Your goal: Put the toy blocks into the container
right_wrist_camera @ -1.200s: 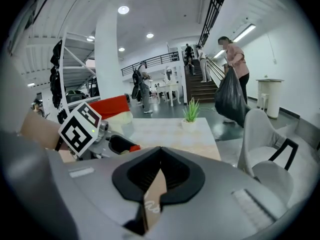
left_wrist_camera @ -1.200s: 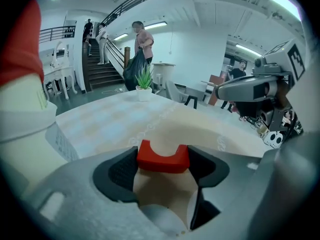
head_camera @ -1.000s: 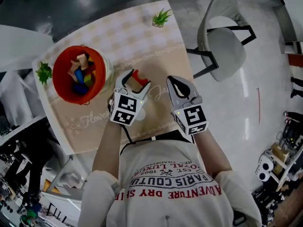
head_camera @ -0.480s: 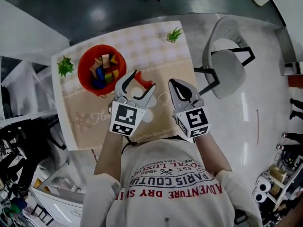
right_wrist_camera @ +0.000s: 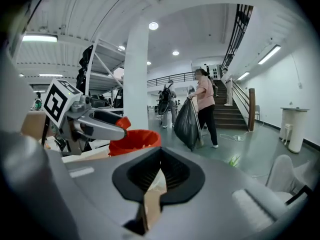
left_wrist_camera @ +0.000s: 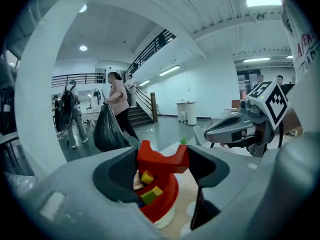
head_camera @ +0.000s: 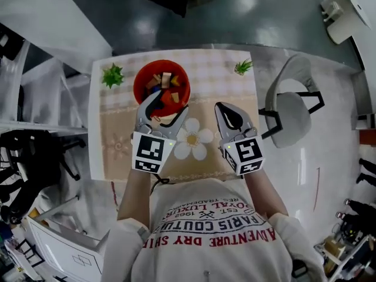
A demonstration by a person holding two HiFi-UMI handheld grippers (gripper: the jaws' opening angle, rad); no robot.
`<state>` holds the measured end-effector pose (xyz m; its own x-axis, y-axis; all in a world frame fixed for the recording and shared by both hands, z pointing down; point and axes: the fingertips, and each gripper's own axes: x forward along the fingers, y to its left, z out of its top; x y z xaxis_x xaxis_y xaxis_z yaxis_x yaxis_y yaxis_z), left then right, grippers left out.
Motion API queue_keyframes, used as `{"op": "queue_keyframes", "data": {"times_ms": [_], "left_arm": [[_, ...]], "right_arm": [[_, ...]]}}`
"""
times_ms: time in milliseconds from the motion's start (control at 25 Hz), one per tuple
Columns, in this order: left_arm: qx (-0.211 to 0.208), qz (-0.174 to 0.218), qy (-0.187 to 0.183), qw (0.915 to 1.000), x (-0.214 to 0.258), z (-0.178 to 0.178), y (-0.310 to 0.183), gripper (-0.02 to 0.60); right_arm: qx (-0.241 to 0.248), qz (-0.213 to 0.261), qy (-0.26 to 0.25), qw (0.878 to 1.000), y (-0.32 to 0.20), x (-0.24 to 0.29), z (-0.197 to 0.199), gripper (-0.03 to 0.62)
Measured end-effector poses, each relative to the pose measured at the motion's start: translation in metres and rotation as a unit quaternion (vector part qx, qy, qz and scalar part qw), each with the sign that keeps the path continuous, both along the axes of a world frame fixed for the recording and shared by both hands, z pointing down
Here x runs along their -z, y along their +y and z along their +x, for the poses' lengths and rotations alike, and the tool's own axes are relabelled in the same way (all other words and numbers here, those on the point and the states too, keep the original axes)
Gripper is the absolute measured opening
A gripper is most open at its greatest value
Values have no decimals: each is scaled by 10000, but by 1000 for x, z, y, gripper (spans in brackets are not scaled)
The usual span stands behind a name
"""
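Right now, nearest you, your right gripper (right_wrist_camera: 159,171) has its claw pressed together on nothing. It hangs idle above the table (head_camera: 117,140), beside the left one.

Your left gripper (head_camera: 167,104) has its claw spread wide, pinching a red arch block (left_wrist_camera: 161,159) by its two flat ends, notch turned up. The block looks rigid and light, probably painted smooth. It should neither give nor drag on the pads, but it could slide if you ease the grip early. Those flat ends are the right place to hold it, not the curved notch.

It hangs in the air at the near rim of the red container (head_camera: 141,78), higher than the rim, with the open mouth just beyond and below. To my eye you need a little more reach before letting go.

Counting: one block in the claw, one container, and a jumble of blocks (head_camera: 163,82) inside it. Yellow, green and pale ones show, too piled to number. Farther off, a small green plant (head_camera: 112,75) stands at the table's far left corner and a second plant (head_camera: 242,67) at the far right. One chair (head_camera: 291,119) sits off to the right.
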<state>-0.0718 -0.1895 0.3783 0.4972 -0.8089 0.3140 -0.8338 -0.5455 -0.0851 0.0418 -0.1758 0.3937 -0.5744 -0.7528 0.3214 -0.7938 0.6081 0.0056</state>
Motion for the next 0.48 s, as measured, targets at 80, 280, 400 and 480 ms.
{"op": "queue_keyframes", "data": {"times_ms": [80, 280, 400, 480], "left_arm": [[161, -60, 9, 9999, -4, -19, -1, 318], [437, -211, 5, 9988, -15, -56, -13, 318], [465, -355, -47, 9983, -26, -67, -18, 318], [449, -477, -102, 9978, -35, -70, -22, 318]], "right_arm": [[94, 5, 21, 10000, -1, 1, -14, 2], [289, 68, 37, 9996, -12, 4, -42, 2], [348, 46, 42, 9994, -18, 2, -53, 2], [371, 16, 42, 9993, -20, 0, -57, 2]]}}
